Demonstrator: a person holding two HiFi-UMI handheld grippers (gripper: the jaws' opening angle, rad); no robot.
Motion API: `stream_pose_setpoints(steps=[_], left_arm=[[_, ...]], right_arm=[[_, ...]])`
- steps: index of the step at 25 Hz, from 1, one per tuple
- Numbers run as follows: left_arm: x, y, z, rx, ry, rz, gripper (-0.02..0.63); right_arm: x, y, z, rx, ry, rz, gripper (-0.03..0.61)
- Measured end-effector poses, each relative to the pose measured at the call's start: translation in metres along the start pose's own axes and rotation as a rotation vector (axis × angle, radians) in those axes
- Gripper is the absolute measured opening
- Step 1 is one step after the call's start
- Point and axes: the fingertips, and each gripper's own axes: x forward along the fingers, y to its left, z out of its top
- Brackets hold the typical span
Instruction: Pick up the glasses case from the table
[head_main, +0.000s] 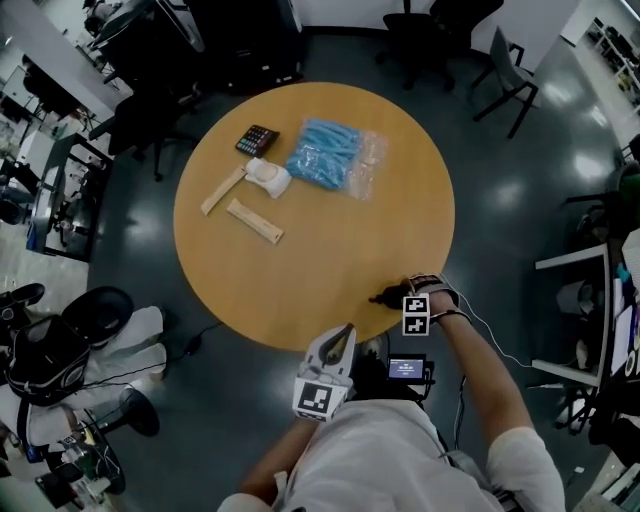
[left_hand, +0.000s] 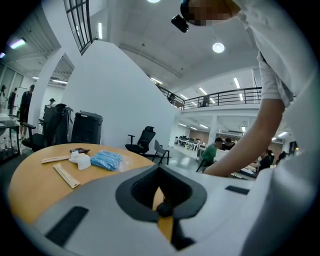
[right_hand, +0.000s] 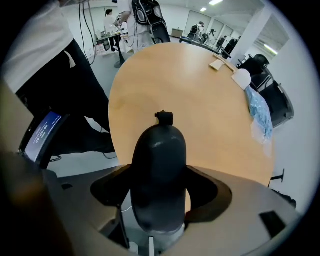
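At the near rim of a round wooden table (head_main: 330, 270), a person wearing a head camera aims the right gripper (head_main: 408, 296) straight down over the black glasses case (right_hand: 159, 170), which lies right at that edge. The jaws are spread wide, one on each side of the case. No pad can be seen pressing on it, so the case looks bracketed rather than gripped. The stance reads as a gripper set astride its target, ready to close and lift. The left gripper (head_main: 343, 338) hangs just off the table's edge, close to the person's body, with its jaws pressed together on nothing. It is apparently held clear because a single gripper is enough for this pick. Everything else sits well apart from the case, bunched on the far side of the table, so the pick should not need to disturb any of it. By count there is one glasses case and one calculator (head_main: 257, 139). There is also one clear bag of blue items (head_main: 328, 155) and one white rounded object (head_main: 268, 177) (too small to identify). Two pale flat strips (head_main: 254, 221) lie near the white object. One table and two grippers complete the scene.
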Motion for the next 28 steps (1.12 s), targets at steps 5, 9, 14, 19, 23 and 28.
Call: stream_pose_setpoints(steps=[5, 9, 14, 19, 23, 28], left_arm=[[0.001, 0.001, -0.005, 0.007, 0.011, 0.011, 0.006], [-0.003, 0.002, -0.01, 0.033, 0.013, 0.015, 0.006], [-0.007, 0.008, -0.003, 0.027, -0.001, 0.036, 0.006], [-0.014, 0.022, 0.013, 0.022, -0.05, 0.077, 0.006], [-0.018, 0.03, 0.037, 0.031, -0.101, 0.105, 0.006], [-0.023, 0.028, 0.059, 0.041, -0.159, 0.097, 0.006]], right_arm=[[0.013, -0.006, 0.001, -0.002, -0.015, 0.003, 0.322], [0.015, -0.007, 0.002, 0.001, -0.01, -0.002, 0.324], [-0.007, -0.014, 0.01, 0.042, -0.054, -0.114, 0.325], [-0.12, -0.04, 0.058, 0.395, -0.463, -0.318, 0.325], [-0.255, -0.052, 0.084, 0.693, -0.967, -0.455, 0.325], [-0.374, -0.043, 0.085, 0.851, -1.384, -0.583, 0.325]])
